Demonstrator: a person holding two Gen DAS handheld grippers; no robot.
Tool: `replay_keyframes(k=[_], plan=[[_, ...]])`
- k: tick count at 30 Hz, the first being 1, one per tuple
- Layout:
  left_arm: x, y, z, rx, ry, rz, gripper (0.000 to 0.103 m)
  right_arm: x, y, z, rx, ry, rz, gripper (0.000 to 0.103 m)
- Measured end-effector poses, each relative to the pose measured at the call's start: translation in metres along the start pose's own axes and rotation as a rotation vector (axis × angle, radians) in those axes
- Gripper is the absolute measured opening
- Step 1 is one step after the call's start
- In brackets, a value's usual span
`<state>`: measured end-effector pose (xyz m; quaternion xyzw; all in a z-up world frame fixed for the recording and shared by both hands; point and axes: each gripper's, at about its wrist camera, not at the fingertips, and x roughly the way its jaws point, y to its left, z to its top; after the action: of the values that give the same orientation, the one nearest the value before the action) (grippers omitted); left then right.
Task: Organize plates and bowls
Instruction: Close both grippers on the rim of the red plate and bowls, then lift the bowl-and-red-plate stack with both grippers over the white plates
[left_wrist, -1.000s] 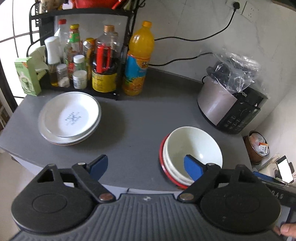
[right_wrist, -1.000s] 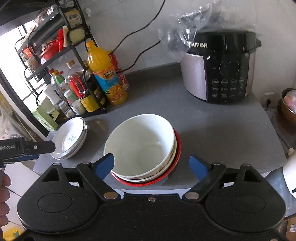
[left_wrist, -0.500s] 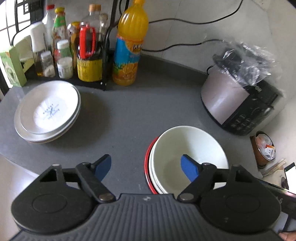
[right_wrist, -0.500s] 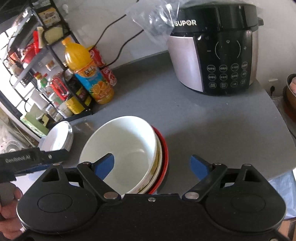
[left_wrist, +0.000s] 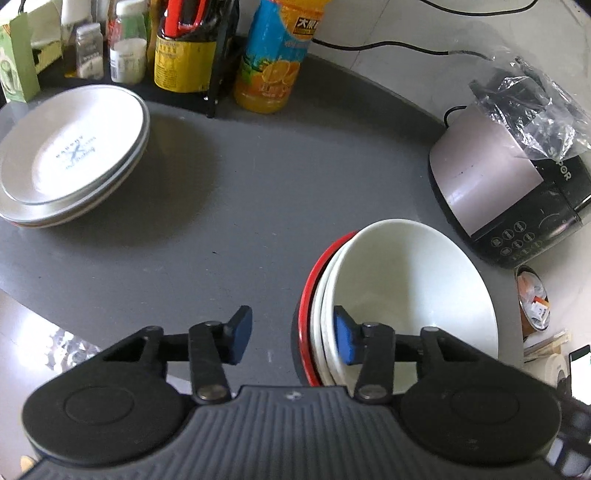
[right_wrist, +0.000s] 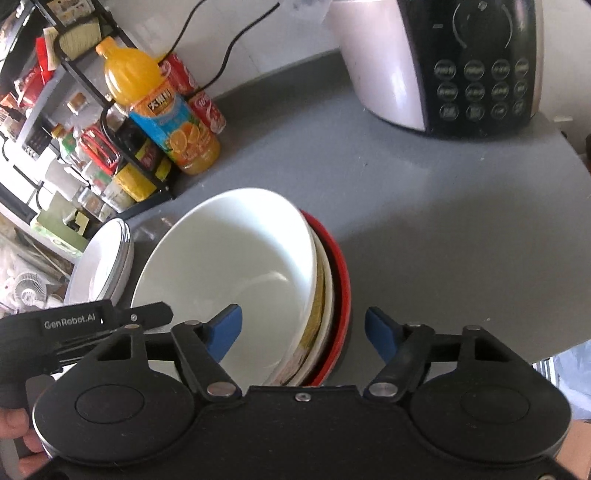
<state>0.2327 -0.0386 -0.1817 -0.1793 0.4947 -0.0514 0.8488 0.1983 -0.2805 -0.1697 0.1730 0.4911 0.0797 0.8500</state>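
Note:
A stack of white bowls (left_wrist: 413, 291) nested in a red bowl (left_wrist: 314, 280) stands near the grey counter's front edge; it also shows in the right wrist view (right_wrist: 229, 266). My left gripper (left_wrist: 291, 341) is open, straddling the stack's left rims, one pad inside the top bowl and one outside. My right gripper (right_wrist: 303, 334) is open, straddling the right rims the same way. A stack of white plates (left_wrist: 70, 155) sits at the counter's left, also seen in the right wrist view (right_wrist: 99, 266).
An orange juice bottle (left_wrist: 277, 55) and a black rack of condiment bottles (left_wrist: 177, 55) stand at the back. A rice cooker (right_wrist: 454, 62) under a plastic bag stands at the right. The counter (right_wrist: 424, 229) drops off at the front and right.
Both grippers have moved in and down toward the bowl stack and now straddle its rims. Both jaws have narrowed. The stack has not moved.

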Motion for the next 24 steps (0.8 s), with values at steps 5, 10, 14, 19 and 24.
replay_keyframes(k=[5,10,14,19,24], plan=[[0.0073,-0.0043,0.0001,-0.022,0.014,-0.032,0.022,0.0073,0.0007,0.0011,0.003,0.011,-0.026,0.055],[0.0089,-0.008,0.0003,-0.023,0.015,-0.027,0.018,0.0066,-0.0055,0.0008,-0.02,0.003,-0.061,0.031],[0.0098,-0.0067,0.0006,-0.022,0.018,-0.032,0.018,0.0063,-0.0058,0.0003,-0.034,-0.004,-0.058,0.031],[0.0094,-0.0057,0.0015,-0.034,0.023,-0.032,0.018,0.0066,-0.0061,0.0001,-0.012,-0.002,-0.049,0.031],[0.0072,-0.0039,0.0042,-0.031,0.021,-0.028,0.018,0.008,-0.0028,-0.001,-0.011,-0.005,-0.039,0.031]])
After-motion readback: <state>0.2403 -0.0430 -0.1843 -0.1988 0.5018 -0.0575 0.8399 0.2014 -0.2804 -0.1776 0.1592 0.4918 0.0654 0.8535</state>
